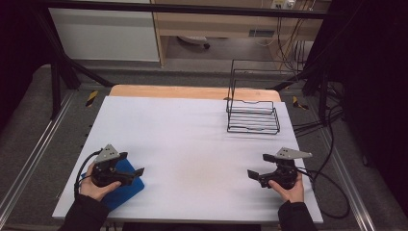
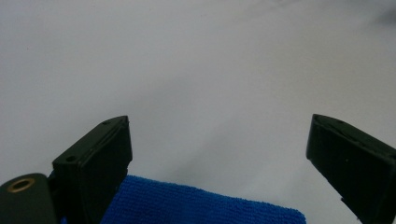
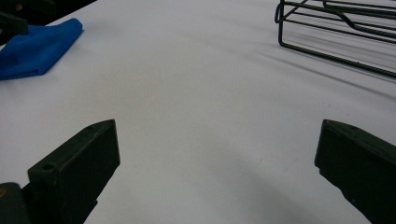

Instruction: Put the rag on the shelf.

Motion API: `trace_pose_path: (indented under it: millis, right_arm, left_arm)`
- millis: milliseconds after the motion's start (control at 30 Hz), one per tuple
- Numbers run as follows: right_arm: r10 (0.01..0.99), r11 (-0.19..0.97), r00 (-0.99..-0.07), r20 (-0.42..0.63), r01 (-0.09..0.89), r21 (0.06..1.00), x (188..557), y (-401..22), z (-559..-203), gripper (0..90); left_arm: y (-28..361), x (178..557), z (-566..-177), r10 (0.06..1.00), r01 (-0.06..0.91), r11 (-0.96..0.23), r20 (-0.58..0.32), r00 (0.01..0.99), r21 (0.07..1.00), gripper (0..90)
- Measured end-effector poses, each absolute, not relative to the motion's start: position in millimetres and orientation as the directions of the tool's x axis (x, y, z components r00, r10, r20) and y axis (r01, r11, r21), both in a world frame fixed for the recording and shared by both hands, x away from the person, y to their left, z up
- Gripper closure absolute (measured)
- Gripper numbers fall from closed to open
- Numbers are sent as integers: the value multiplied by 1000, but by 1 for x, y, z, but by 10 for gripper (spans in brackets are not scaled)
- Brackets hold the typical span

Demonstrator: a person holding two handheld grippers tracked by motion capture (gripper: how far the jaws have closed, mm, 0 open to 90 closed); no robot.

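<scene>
A folded blue cloth (image 1: 126, 188) lies on the white table sheet (image 1: 192, 144) near its front left corner. My left gripper (image 1: 132, 164) hovers over the cloth, held in a hand, jaws wide apart and empty. Through the left gripper view the blue cloth (image 2: 201, 207) lies just below and between the jaws of my left gripper (image 2: 219, 149). My right gripper (image 1: 260, 166) sits at the front right, open, pointing left across the sheet. The right gripper view has my right gripper (image 3: 217, 163) open over bare sheet, with the blue cloth (image 3: 39, 44) far off at upper left.
A black wire rack (image 1: 252, 113) stands at the back right of the sheet; its lower bars (image 3: 336, 32) cross the top right of the right gripper view. A wooden table edge (image 1: 192, 91) runs behind the sheet. Cables (image 1: 327, 183) trail off the right side.
</scene>
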State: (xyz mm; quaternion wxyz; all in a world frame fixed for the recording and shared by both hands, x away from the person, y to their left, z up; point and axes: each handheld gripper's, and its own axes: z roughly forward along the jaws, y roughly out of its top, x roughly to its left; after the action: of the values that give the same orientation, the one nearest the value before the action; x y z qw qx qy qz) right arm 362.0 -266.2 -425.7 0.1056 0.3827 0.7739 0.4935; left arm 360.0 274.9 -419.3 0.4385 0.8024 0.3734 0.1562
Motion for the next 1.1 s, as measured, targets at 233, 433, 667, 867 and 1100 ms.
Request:
trace_pose_path:
  millis: [233,433,667,867,1100]
  right_arm:
    - [695,220,-685,218,491,843,362,-266,-426,7]
    - [700,229,-683,209,492,840,362,-266,-426,9]
    - [698,236,-685,207,492,838,362,-264,-426,9]
    - [698,241,-686,204,493,836,362,-263,-427,11]
    - [697,248,-688,202,495,832,362,-263,-428,11]
  left_arm:
    - [272,357,-416,733,465,-346,-74,676,815,82]
    - [270,352,-414,730,474,-374,-62,681,797,116]
    - [265,348,-414,735,493,-400,-50,676,773,177]
    - [262,341,-418,722,523,-428,-69,688,737,249]
    - [257,330,-422,693,531,-482,-68,717,697,463]
